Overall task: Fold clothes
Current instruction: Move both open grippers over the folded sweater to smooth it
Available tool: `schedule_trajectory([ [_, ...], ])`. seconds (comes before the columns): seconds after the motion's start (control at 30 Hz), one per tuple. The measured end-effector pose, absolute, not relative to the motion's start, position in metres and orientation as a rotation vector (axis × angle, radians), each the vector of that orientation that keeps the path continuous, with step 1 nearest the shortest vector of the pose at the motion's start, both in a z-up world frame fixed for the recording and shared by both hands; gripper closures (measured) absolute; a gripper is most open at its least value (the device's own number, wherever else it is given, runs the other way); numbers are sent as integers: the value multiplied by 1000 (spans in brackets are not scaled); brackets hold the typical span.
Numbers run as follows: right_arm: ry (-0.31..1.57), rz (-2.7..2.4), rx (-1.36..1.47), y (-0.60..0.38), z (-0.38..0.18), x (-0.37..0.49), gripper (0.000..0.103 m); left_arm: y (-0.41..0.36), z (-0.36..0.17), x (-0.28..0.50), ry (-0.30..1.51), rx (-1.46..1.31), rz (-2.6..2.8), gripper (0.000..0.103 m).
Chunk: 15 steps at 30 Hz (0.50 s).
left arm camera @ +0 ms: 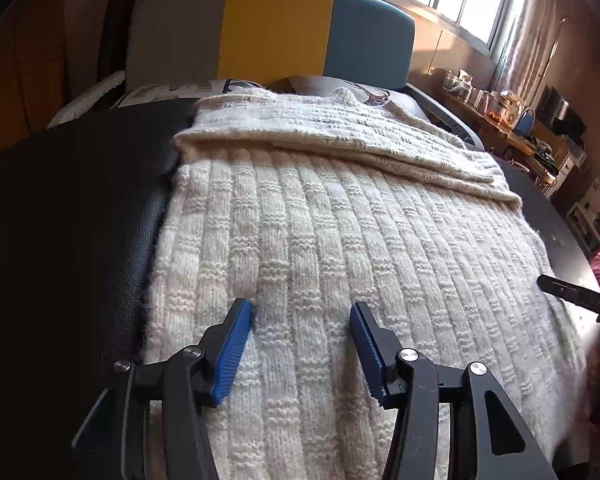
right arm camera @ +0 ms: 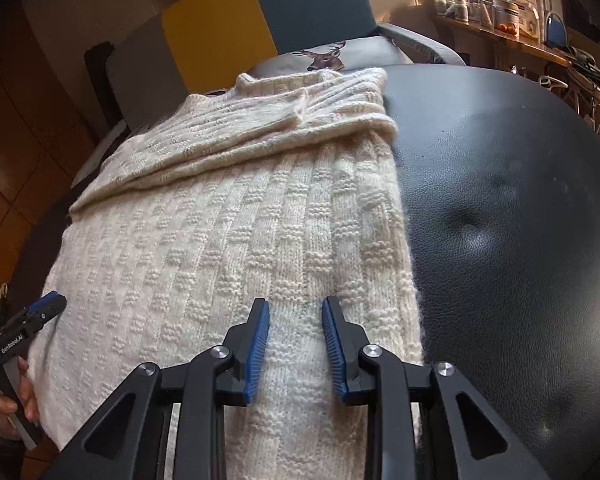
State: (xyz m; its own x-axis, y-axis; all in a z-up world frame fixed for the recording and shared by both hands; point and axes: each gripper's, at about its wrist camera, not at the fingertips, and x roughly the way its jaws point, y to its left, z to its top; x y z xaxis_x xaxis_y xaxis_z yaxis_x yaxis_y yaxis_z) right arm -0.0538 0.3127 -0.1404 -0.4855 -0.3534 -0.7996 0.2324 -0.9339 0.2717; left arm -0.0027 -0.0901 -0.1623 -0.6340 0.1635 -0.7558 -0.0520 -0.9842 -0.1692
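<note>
— Left wrist view: the left hand-held gripper (left arm camera: 300, 312) is held apart over the cream sweater (left arm camera: 340, 240), which is spread on the black leather seat (left arm camera: 80, 220), sleeves folded across.

— The right hand-held gripper (right arm camera: 294, 312) is parted too; if only one knit layer is pinched, the fold could be dragged askew.

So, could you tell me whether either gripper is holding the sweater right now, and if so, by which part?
Nothing is held. The left gripper and right gripper are both open above the near end of the cream sweater.
</note>
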Motion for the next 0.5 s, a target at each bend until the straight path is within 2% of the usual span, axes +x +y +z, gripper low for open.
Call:
schedule_trajectory([
  [0.17,-144,-2393,1324,316,-138,-48,75,-107,-156,5,-294,-1283,2705,50],
  [0.33,-482,-2311,1325,372,-124,-52,76,-136,-132,24,-403,-1232,2692,50],
  [0.5,-762,-2167,1384,432,-145,-21,76,-173,-141,59,-524,-1287,2702,50],
])
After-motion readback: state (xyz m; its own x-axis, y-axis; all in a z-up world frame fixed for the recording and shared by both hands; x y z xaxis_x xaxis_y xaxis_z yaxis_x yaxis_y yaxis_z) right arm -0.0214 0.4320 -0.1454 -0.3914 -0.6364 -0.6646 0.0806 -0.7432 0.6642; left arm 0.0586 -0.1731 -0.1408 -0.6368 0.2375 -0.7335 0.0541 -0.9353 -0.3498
